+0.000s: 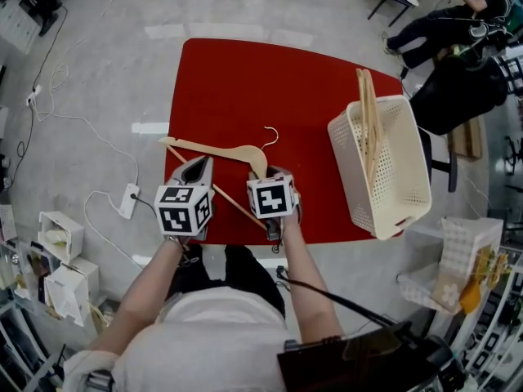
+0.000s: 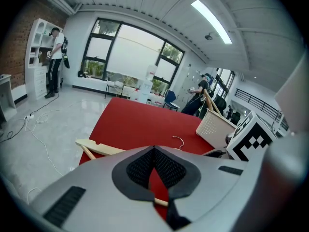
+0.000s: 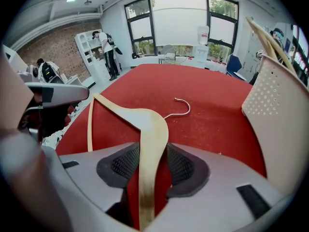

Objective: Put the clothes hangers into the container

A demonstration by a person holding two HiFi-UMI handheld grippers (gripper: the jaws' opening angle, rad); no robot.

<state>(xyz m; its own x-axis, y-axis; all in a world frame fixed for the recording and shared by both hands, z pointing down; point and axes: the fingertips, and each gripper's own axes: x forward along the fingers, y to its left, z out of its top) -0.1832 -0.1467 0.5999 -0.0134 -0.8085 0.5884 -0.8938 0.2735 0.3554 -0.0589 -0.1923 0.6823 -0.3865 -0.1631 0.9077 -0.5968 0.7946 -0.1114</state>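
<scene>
Inspector: One wooden hanger (image 1: pixel 221 149) lay flat at the red table's (image 1: pixel 245 80) six o'clock edge in the head view. The white container (image 1: pixel 400 170) sat at three o'clock, with upright hangers (image 1: pixel 368 121) inside.
Clerk: Left gripper view?
Inspector: The left gripper (image 2: pixel 154 148) had its jaws pressed together at the tips, pinching nothing; the hanger's bar crossed beneath.
Clerk: Right gripper view?
Inspector: The right gripper (image 3: pixel 153 151) had its jaws spread, the hanger's arm between the pads, unpinched.

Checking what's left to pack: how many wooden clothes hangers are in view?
2 at least: one hanger lies on the red table, an arm of it between the right tongs; a second hanger stands in the white basket, perhaps with more hidden beside it.
</scene>
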